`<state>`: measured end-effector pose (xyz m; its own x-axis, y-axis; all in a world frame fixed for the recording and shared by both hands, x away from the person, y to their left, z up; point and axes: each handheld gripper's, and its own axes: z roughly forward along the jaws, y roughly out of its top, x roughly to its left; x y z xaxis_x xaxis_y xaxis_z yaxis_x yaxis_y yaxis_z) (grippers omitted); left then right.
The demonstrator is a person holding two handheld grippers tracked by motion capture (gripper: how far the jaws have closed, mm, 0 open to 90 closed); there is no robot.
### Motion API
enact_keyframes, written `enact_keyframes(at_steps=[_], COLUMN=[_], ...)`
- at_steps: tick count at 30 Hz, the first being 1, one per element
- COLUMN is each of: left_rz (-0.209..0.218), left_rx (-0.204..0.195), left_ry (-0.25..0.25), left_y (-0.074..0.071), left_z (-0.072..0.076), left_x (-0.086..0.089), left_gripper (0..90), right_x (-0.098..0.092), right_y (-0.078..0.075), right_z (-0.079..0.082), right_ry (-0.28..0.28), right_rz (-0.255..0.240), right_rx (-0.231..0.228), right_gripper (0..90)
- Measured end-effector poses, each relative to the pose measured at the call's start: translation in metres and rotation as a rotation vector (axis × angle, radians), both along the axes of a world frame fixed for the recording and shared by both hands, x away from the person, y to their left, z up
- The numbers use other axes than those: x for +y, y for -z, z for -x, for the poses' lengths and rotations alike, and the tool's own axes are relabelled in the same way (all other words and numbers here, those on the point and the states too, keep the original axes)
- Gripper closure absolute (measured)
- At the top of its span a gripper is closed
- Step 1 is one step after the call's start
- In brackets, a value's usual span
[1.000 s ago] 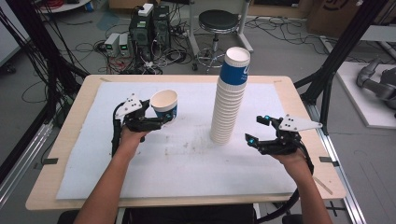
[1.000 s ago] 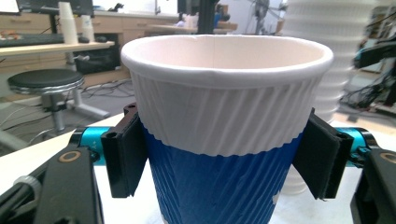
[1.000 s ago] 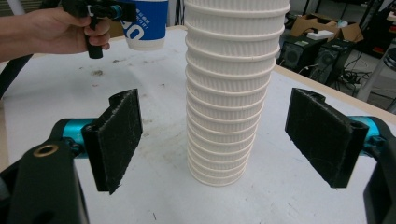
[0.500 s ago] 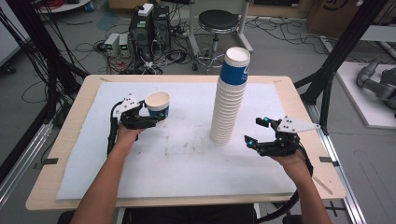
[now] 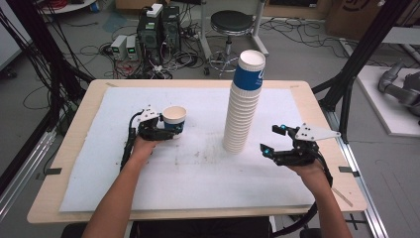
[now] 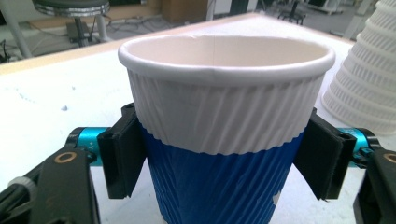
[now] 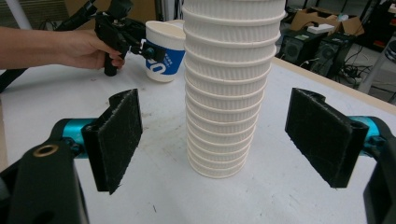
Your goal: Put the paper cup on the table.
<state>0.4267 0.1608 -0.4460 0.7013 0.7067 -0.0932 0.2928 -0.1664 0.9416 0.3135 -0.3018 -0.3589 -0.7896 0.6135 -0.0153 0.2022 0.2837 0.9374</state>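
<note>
while its ribbed wall is white above and blue below, the paper cup [image 6: 219,140] sits upright, clamped in the left gripper [image 5: 157,130] left of the cup stack [image 5: 244,101]; the right gripper [image 7: 224,140] gapes wide, empty, facing that stack.

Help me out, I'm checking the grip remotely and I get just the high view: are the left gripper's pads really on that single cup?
Observer: Yes. In the left gripper view both pads press the blue part of the single cup, just below its white band.
Operator: Anything inside the cup?
Observer: No, what shows of its inside is bare white.
Operator: And the right gripper, is it lined up with the stack?
Observer: In the right gripper view the right gripper stands open, its jaws wide apart, with the cup stack centred between them but farther off, untouched.
</note>
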Motion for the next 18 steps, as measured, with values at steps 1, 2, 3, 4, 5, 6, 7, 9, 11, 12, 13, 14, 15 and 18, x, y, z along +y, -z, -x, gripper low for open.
enact_keyframes(at_steps=[1, 2, 3, 4, 5, 6, 7, 9, 11, 12, 13, 14, 15, 18], left_rz=[-0.008, -0.014, -0.016, -0.016, -0.021, -0.033, -0.042, -0.054, -0.062, -0.061, -0.063, -0.063, -0.071, -0.091], left_rx=[0.003, 0.010, 0.020, 0.033, 0.043, 0.048, 0.051, 0.059, 0.062, 0.067, 0.074, 0.086, 0.103, 0.120], left_ry=[-0.003, -0.006, -0.007, -0.013, -0.016, -0.014, -0.013, -0.015, -0.018, -0.020, -0.019, -0.013, -0.006, 0.017], left_y=[0.000, -0.001, -0.001, -0.002, -0.003, -0.003, -0.004, -0.004, -0.005, -0.005, -0.005, -0.005, -0.005, -0.006], left_z=[0.001, 0.002, 0.002, 0.004, 0.005, 0.007, 0.009, 0.012, 0.015, 0.016, 0.017, 0.017, 0.018, 0.022], left_x=[-0.001, -0.001, 0.001, 0.003, 0.004, 0.006, 0.006, 0.008, 0.008, 0.009, 0.009, 0.010, 0.010, 0.011], left_gripper=[24.8, 24.3, 24.0, 23.7, 23.5, 23.3, 23.1, 22.8, 22.5, 22.3, 22.0, 21.6, 21.0, 19.8], right_x=[0.000, 0.000, 0.000, 0.000, 0.000, 0.000, -0.001, 0.000, 0.000, 0.000, 0.001, 0.001, 0.001, 0.001], right_y=[0.000, 0.000, 0.000, 0.000, 0.000, 0.000, 0.000, 0.000, 0.000, 0.000, 0.000, 0.000, 0.000, 0.000], right_z=[0.000, 0.000, 0.000, 0.001, 0.001, 0.001, 0.001, 0.001, 0.001, 0.001, 0.001, 0.000, 0.000, 0.000], right_ry=[-0.002, -0.002, -0.003, -0.003, -0.004, -0.003, -0.002, -0.001, -0.001, -0.001, -0.001, -0.002, -0.002, -0.001], right_rz=[0.000, 0.002, 0.000, -0.001, -0.001, -0.001, -0.001, -0.001, 0.000, 0.001, 0.003, 0.004, 0.004, 0.004], right_rx=[-0.001, -0.001, 0.000, 0.000, 0.000, -0.004, -0.004, -0.004, 0.000, 0.001, 0.001, -0.001, -0.001, 0.004], right_gripper=[19.2, 19.2, 19.2, 19.2, 19.1, 19.2, 19.2, 19.2, 19.2, 19.2, 19.2, 19.2, 19.2, 19.1])
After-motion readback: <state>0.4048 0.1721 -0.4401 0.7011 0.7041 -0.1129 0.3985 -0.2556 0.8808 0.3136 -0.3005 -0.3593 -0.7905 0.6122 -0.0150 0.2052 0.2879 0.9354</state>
